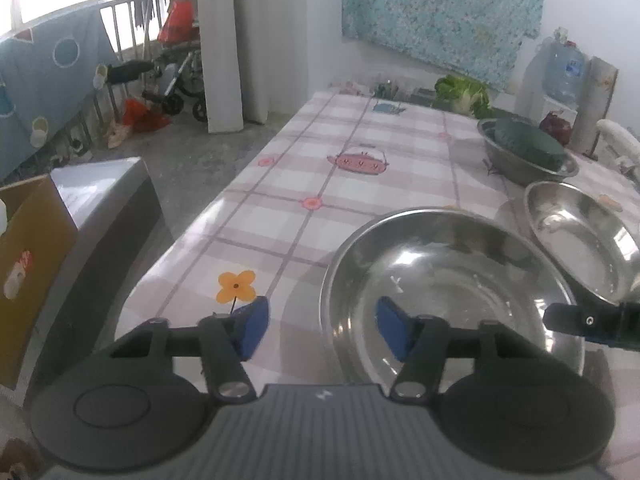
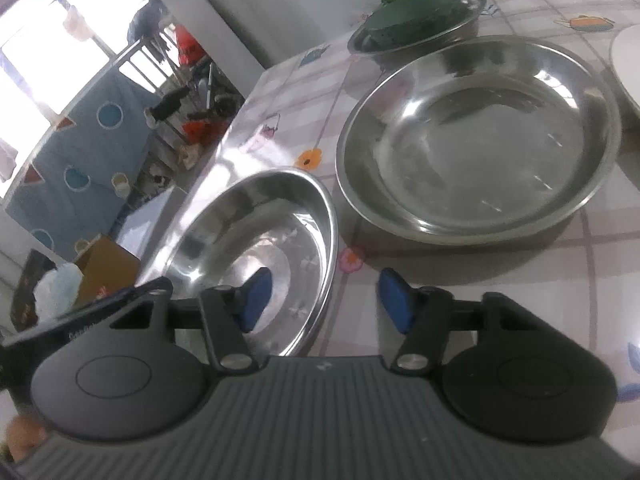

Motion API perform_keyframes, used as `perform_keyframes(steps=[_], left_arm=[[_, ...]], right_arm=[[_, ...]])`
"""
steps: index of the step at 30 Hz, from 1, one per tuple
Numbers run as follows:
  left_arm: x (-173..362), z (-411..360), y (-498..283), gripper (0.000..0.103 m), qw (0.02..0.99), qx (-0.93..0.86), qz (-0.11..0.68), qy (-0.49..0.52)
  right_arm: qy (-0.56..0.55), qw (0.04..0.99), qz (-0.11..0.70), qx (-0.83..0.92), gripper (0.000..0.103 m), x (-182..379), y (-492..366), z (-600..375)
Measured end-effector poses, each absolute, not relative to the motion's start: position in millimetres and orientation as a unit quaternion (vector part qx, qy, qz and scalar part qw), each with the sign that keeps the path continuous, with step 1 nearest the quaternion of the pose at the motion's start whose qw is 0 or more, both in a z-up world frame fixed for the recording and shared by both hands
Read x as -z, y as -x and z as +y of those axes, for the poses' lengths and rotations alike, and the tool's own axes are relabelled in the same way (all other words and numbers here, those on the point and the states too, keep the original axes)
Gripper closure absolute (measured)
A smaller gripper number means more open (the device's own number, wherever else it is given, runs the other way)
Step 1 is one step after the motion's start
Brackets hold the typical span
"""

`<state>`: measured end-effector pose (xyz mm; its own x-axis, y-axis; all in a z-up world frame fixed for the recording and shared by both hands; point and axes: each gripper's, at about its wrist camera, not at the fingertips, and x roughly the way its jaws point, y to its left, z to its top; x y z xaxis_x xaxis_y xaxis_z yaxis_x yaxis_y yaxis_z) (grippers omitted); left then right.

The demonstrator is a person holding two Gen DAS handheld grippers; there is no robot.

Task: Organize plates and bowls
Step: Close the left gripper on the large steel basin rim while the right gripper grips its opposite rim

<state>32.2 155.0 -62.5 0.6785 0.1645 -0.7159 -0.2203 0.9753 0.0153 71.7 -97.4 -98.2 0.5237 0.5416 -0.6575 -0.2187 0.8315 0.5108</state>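
Note:
A steel bowl (image 1: pixel 448 280) sits near the table's front edge, seen again in the right wrist view (image 2: pixel 260 248). My left gripper (image 1: pixel 322 312) is open and straddles the bowl's left rim, one blue pad outside over the cloth and one inside. My right gripper (image 2: pixel 326 284) is open and straddles the right rim, its left pad inside and its right pad outside. No pad presses on the metal. One black finger (image 1: pixel 584 320) of the right gripper shows at the bowl's right side. A wider steel plate (image 2: pixel 480 140) lies just beyond, also visible in the left wrist view (image 1: pixel 580 240).
Behind these, a third steel bowl (image 1: pixel 528 152) holds a dark green round thing. A white plate (image 2: pixel 630 68) peeks in at the right edge. Leafy greens (image 1: pixel 462 94) lie at the table's far end. A checked tablecloth (image 1: pixel 320 184) covers the table; boxes (image 1: pixel 36 264) stand left of it.

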Motion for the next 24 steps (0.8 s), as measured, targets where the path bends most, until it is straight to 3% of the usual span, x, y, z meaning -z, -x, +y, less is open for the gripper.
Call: perform_keyframes(steps=[8, 12, 24], left_arm=[[70, 160, -39, 0.081, 0.905, -0.091, 0.411, 0.054], [72, 162, -38, 0.087, 0.902, -0.085, 0.417, 0.075], [71, 161, -24, 0.087, 0.898, -0.077, 0.423, 0.095]], right_arm=[[-0.19, 0.856, 0.431, -0.214, 0.086, 104, -76, -93], [-0.198, 0.853, 0.434, -0.214, 0.09, 105, -71, -89], [-0.216, 0.845, 0.445, -0.205, 0.09, 105, -56, -98]])
